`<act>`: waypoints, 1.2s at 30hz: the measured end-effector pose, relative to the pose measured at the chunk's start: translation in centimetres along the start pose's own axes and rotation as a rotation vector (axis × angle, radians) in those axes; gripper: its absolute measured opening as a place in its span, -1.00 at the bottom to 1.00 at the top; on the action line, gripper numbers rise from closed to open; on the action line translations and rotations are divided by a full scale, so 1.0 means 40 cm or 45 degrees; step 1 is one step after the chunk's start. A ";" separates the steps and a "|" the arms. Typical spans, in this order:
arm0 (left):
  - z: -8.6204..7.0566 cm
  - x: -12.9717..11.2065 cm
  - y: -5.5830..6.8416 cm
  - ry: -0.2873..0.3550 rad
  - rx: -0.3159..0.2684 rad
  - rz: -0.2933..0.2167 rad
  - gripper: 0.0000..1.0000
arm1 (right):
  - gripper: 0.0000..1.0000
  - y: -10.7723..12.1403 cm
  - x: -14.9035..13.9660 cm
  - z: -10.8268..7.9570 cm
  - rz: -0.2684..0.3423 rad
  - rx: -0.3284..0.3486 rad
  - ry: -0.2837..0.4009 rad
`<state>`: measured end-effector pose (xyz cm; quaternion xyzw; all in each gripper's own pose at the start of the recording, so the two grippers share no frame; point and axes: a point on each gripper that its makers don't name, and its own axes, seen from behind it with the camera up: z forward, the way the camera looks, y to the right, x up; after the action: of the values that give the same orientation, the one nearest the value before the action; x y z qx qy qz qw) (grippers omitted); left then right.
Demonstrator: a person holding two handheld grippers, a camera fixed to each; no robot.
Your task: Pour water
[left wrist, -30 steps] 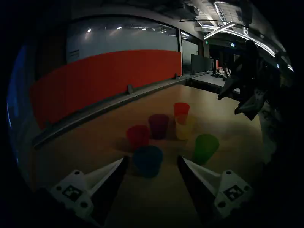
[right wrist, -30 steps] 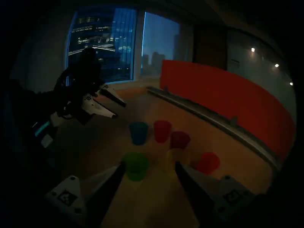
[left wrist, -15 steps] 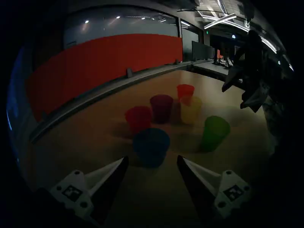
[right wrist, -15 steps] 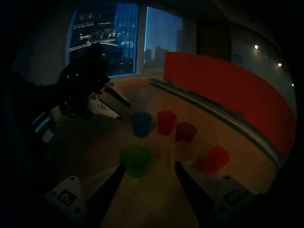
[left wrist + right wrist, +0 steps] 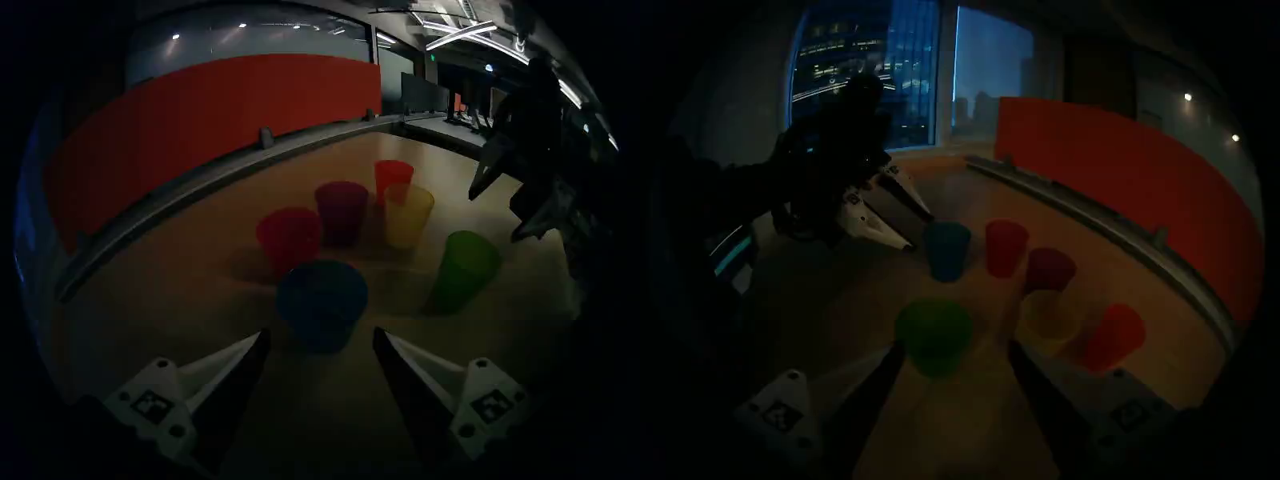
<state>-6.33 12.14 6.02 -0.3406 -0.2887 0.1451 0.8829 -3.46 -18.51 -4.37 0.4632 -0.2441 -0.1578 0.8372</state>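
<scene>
Several coloured plastic cups stand together on a wooden table. In the left gripper view, a blue cup (image 5: pixel 322 302) is nearest, just ahead of my open left gripper (image 5: pixel 318 346). Behind it stand a red cup (image 5: pixel 290 238), a purple cup (image 5: pixel 342 210), a yellow cup (image 5: pixel 407 214), an orange-red cup (image 5: pixel 393 178) and a green cup (image 5: pixel 464 268). In the right gripper view, the green cup (image 5: pixel 934 334) sits just ahead of my open right gripper (image 5: pixel 956 352), with the yellow cup (image 5: pixel 1050 316) to its right. The left gripper (image 5: pixel 884 214) points at the blue cup (image 5: pixel 947 250).
The room is dim. A red partition (image 5: pixel 208 112) with a rail runs along the table's far side. Dark windows (image 5: pixel 904 72) lie behind the person holding the grippers. The right gripper (image 5: pixel 520 192) hangs at the table's right side, with bare tabletop (image 5: pixel 160 304) at the left.
Both grippers have moved closer to the cups; the blue cup and the green cup look larger and nearer the fingertips. Jaws stay open.
</scene>
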 end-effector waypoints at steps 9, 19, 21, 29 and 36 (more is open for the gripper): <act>0.047 -0.003 -0.006 -0.035 -0.015 0.011 0.89 | 1.00 -0.002 -0.026 0.042 -0.005 0.013 -0.025; 0.077 0.002 -0.010 -0.044 -0.030 0.019 0.89 | 1.00 -0.013 -0.028 0.071 0.015 0.050 -0.031; 0.080 0.004 -0.008 -0.043 -0.034 0.025 0.89 | 1.00 -0.015 -0.026 0.073 0.012 0.053 -0.031; 0.091 0.016 -0.005 -0.037 -0.043 0.038 0.89 | 1.00 -0.025 -0.009 0.073 0.005 0.070 -0.023; 0.099 0.025 0.000 -0.034 -0.051 0.043 0.89 | 1.00 -0.032 -0.019 0.078 -0.006 0.078 -0.035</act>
<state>-7.95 14.64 8.83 -0.3610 -0.2975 0.1588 0.8694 -5.86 -20.99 -4.25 0.4869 -0.2591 -0.1585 0.8189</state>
